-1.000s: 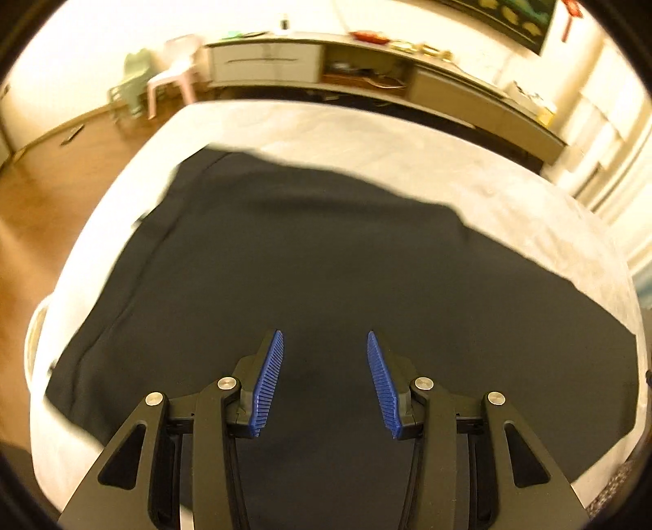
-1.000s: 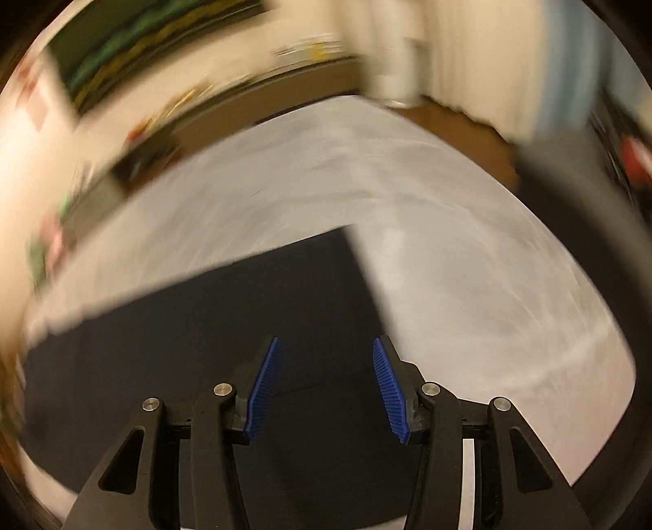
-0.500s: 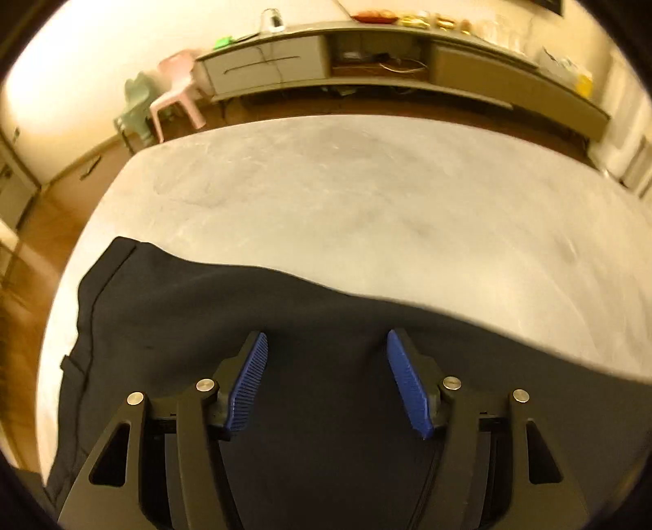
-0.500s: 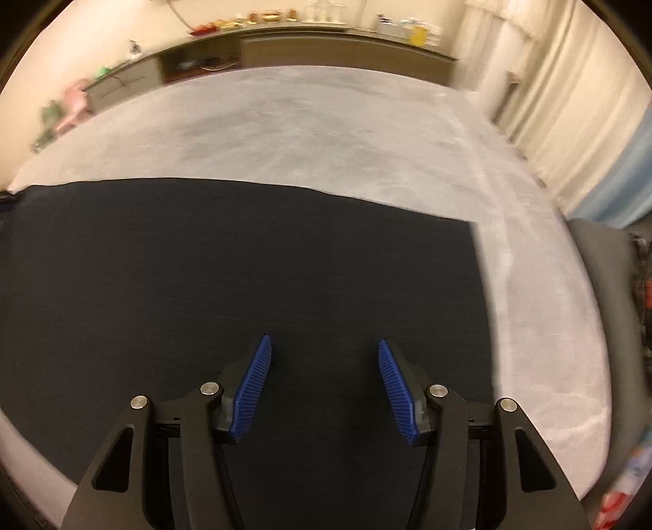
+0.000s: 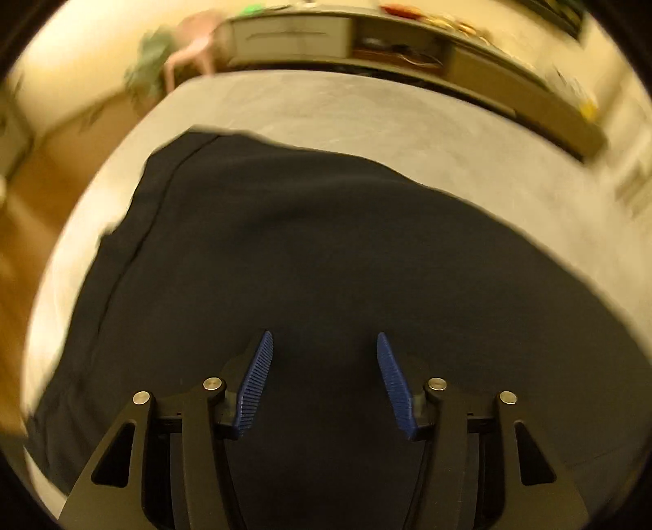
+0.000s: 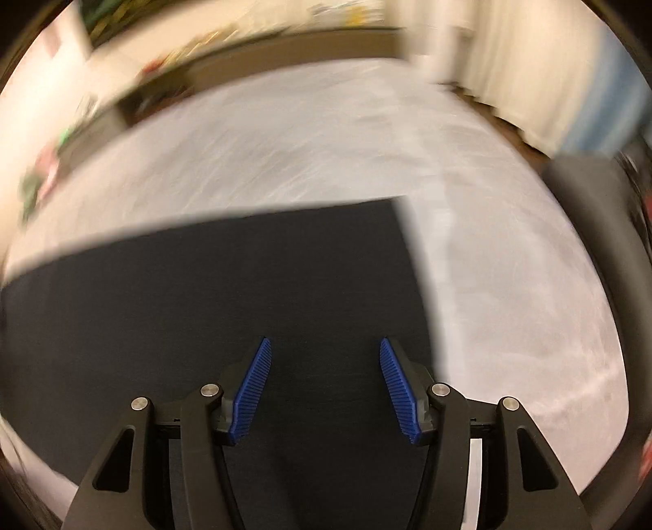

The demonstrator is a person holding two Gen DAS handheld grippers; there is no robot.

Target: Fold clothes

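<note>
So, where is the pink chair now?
Left wrist view, upper left: the pink chair stands on the floor beyond the bed, left of the long cabinet.

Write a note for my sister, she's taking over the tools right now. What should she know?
Left tool: open, holding nothing, above the flat black cloth garment.
Right tool: open, holding nothing, near the garment's right edge.
The garment lies spread on the pale grey bed cover.
Done: laid out flat; no fold shows.
Left: grip an edge and make every fold.
</note>
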